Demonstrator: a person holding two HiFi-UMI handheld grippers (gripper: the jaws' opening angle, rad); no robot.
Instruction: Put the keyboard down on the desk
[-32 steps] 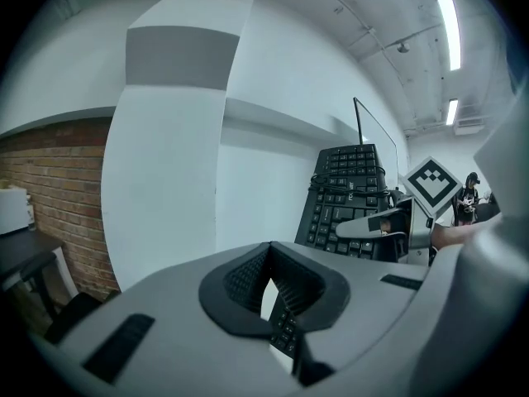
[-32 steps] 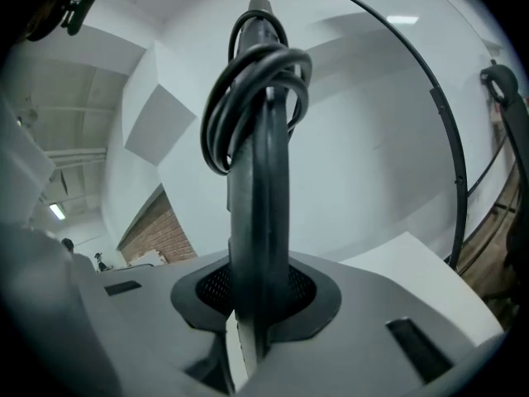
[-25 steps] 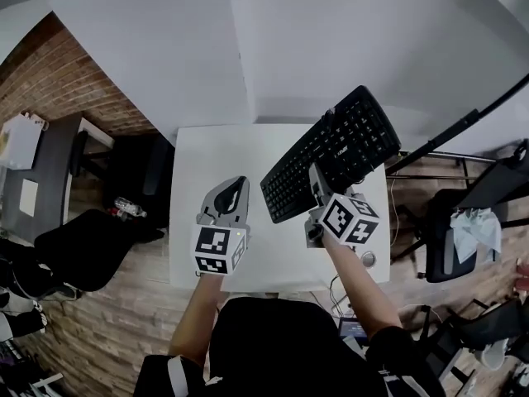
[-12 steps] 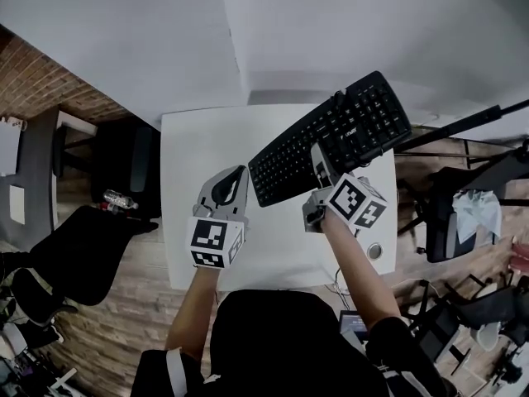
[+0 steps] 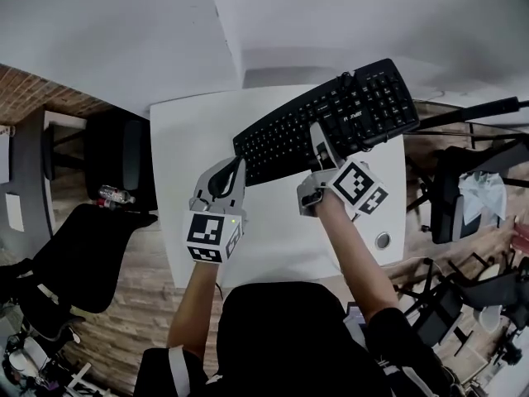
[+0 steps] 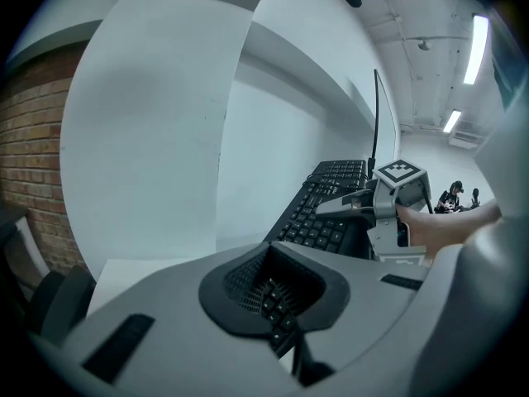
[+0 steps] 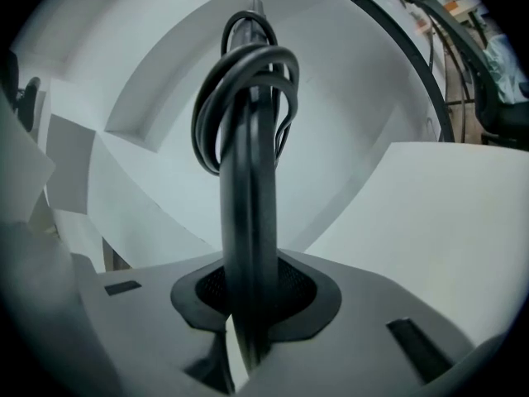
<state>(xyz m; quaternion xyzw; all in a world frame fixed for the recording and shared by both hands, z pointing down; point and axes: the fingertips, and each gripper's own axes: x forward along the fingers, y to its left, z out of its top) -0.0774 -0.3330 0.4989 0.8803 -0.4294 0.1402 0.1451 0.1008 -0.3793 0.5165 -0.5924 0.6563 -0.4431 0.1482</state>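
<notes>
I have the keyboard (image 5: 326,131) pinched in the right gripper (image 5: 317,143). Its fingers are partway open and clamped across the slab's thickness, about the middle of the near long edge. The board runs on a slant from 8 to 2 o'clock over the far right of the tabletop (image 5: 273,238), and its 2 o'clock end hangs out past the corner. I judge it is not yet lying flat on the surface. The left gripper (image 5: 235,170) hovers just beside the board's 8 o'clock end, fingers fully closed on nothing.

I expect a stiff, fairly light plastic slab, but it is long, so a one-point hold lets it pivot on the smooth casing. Mid-edge near the balance point is the right place, with the pads on the frame rather than the keycaps. The coiled cable (image 7: 240,81) at the far edge could get trapped underneath.
</notes>
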